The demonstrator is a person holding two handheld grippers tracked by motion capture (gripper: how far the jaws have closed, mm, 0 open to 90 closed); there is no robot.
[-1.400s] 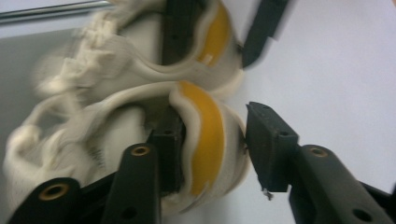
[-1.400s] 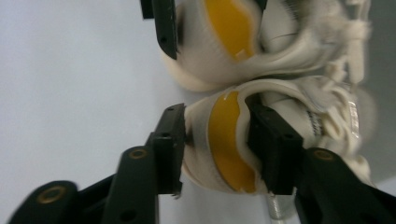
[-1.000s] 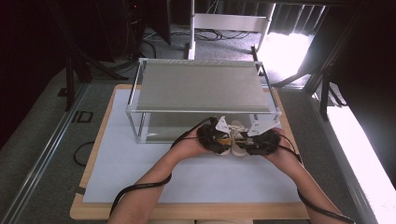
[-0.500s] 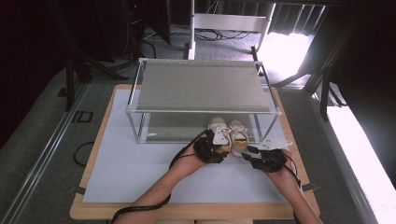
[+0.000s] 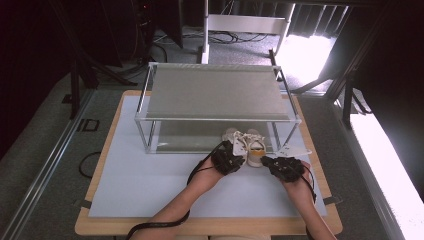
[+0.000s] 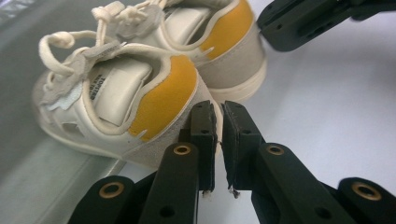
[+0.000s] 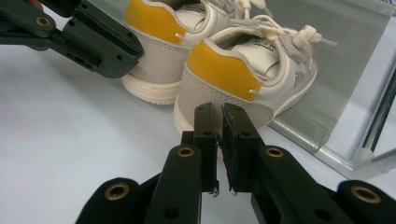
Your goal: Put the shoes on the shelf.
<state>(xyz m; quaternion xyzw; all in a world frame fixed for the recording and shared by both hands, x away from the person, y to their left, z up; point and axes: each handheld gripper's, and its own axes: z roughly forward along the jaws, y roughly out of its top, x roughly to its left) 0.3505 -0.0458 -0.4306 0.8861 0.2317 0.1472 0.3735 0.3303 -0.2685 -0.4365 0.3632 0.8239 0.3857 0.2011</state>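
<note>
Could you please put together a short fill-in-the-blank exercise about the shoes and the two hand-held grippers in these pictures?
1. The pair of small shoes has heel patches coloured ____.
2. The toes of the shoes lie on the lower shelf of the ____-tier rack.
3. The jaws of the left hand-held gripper are almost ____, with nothing between them.
4. The right hand-held gripper sits just behind the ____ of the nearer shoe.

Missing words: yellow; two; shut; heel

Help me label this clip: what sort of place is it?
Probably a lab or recording studio, not a home: a test table holding a metal rack and small shoes, with cables and dark curtains behind.
</note>
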